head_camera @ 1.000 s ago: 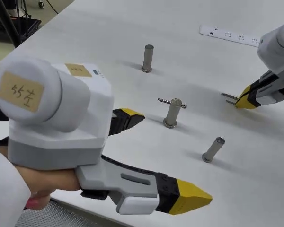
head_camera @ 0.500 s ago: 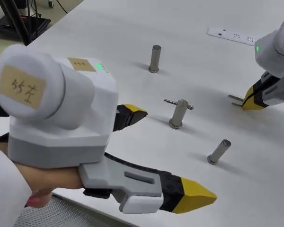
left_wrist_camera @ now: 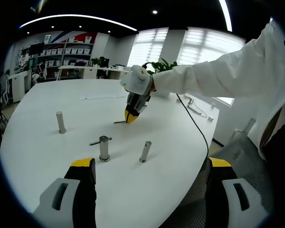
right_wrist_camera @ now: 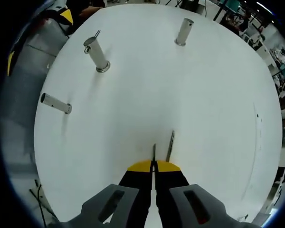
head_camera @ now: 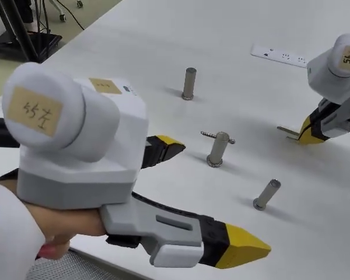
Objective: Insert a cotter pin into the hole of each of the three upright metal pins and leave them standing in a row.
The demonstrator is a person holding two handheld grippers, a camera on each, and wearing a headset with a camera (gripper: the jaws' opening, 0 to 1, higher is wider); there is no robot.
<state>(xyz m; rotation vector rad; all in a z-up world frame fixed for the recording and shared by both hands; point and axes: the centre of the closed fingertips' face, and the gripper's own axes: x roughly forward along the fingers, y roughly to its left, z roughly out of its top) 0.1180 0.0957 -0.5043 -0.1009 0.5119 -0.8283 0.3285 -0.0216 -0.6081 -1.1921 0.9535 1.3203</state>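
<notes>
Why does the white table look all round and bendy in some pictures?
Left gripper view: a fisheye lens bows the table edge and ceiling lights into arcs. Right gripper view: same lens, so the table looks like a disc and the metal pins splay outward. Head view: ordinary lens, straight edges, soft shadows beside each pin.

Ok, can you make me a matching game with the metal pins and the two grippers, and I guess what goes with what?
Things:
1 middle metal pin
2 far metal pin
3 left gripper
4 right gripper

States:
A open
B shut on a cotter pin
C has a fitted cotter pin through its top
D nothing through its top

Pairs: 1-C, 2-D, 3-A, 4-B
</notes>
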